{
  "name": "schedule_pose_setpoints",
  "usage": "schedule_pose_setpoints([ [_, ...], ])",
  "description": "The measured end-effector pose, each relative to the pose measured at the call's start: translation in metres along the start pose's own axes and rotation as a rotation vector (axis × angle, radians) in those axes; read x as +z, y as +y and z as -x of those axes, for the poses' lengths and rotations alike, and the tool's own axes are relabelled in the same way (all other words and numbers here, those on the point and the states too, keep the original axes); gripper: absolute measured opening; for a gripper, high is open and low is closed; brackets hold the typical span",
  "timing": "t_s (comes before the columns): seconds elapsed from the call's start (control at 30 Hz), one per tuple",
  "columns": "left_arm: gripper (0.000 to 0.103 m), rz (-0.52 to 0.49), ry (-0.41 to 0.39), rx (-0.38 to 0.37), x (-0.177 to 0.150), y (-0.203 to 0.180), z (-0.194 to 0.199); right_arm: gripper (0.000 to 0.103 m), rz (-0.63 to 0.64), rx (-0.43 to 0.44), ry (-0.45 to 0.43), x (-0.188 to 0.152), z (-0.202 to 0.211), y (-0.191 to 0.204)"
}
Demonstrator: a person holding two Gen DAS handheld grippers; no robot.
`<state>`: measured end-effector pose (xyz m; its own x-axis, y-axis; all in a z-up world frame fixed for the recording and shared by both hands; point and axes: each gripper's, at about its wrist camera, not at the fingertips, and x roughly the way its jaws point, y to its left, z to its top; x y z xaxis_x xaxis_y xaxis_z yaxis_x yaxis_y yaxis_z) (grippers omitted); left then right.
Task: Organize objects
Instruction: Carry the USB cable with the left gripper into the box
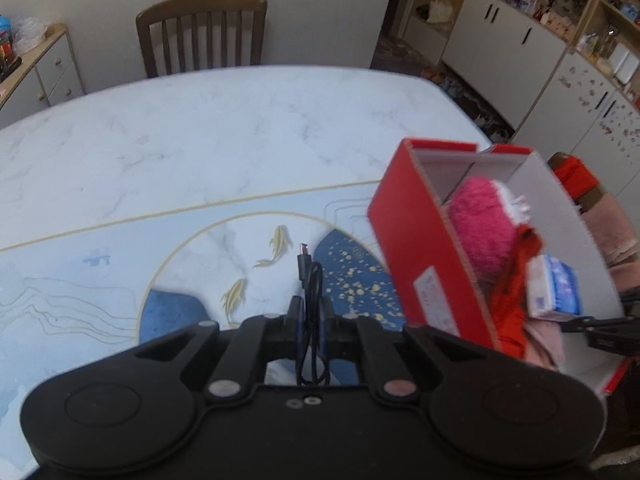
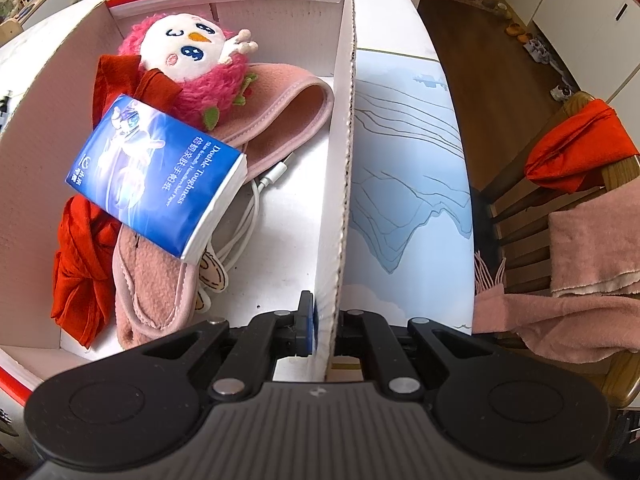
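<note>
My left gripper (image 1: 311, 316) is shut on a coiled black USB cable (image 1: 310, 280) and holds it above the marble table (image 1: 200, 128), left of the red cardboard box (image 1: 420, 248). My right gripper (image 2: 324, 320) is shut on the box's right wall (image 2: 344, 160), which tilts the box. The box holds a pink plush bird (image 2: 192, 60), a blue tissue pack (image 2: 160, 172), a pink fleece cloth (image 2: 276, 112), red cloth (image 2: 80, 256) and a white cable (image 2: 252, 208). The plush (image 1: 480, 224) and tissue pack (image 1: 554, 288) also show in the left wrist view.
A wooden chair (image 1: 200, 36) stands at the table's far side. Another chair (image 2: 560, 200) on the right carries red and pink cloths (image 2: 576, 152). White cabinets (image 1: 520, 40) line the far right wall. A drawer unit (image 1: 40, 68) stands at far left.
</note>
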<state>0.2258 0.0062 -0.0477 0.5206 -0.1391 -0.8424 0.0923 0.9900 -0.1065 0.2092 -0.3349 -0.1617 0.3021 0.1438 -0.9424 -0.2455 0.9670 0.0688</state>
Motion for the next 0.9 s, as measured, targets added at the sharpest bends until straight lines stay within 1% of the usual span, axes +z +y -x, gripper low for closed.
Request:
schedule_pose_setpoints([
  [0.13,0.005,-0.034,-0.018,-0.045,0.003,-0.010,0.029,0.005,0.004,0.000,-0.001,0.000,0.000,0.000],
  [0.3,0.005,-0.129,-0.041,-0.104,0.008,-0.033,0.071,0.005,0.007,0.004,-0.004,-0.001,0.001,0.000],
  [0.4,0.005,-0.162,-0.079,-0.131,0.015,-0.046,0.093,0.005,0.008,0.007,-0.006,-0.001,0.001,-0.001],
  [0.47,0.005,-0.179,-0.119,-0.142,0.020,-0.056,0.108,0.005,0.008,0.008,-0.006,-0.001,0.001,-0.001],
  [0.57,0.005,-0.176,-0.163,-0.178,0.031,-0.069,0.121,0.005,0.008,0.008,-0.006,-0.001,0.000,-0.001],
  [0.67,0.005,-0.188,-0.151,-0.211,0.037,-0.088,0.114,0.005,0.009,0.008,-0.006,0.000,-0.001,-0.002],
  [0.8,0.005,-0.216,-0.096,-0.229,0.032,-0.117,0.085,0.005,0.011,0.007,-0.005,0.000,-0.002,-0.001],
  [0.9,0.005,-0.212,-0.058,-0.246,0.027,-0.131,0.058,0.005,0.009,0.009,-0.008,0.000,-0.002,-0.001],
])
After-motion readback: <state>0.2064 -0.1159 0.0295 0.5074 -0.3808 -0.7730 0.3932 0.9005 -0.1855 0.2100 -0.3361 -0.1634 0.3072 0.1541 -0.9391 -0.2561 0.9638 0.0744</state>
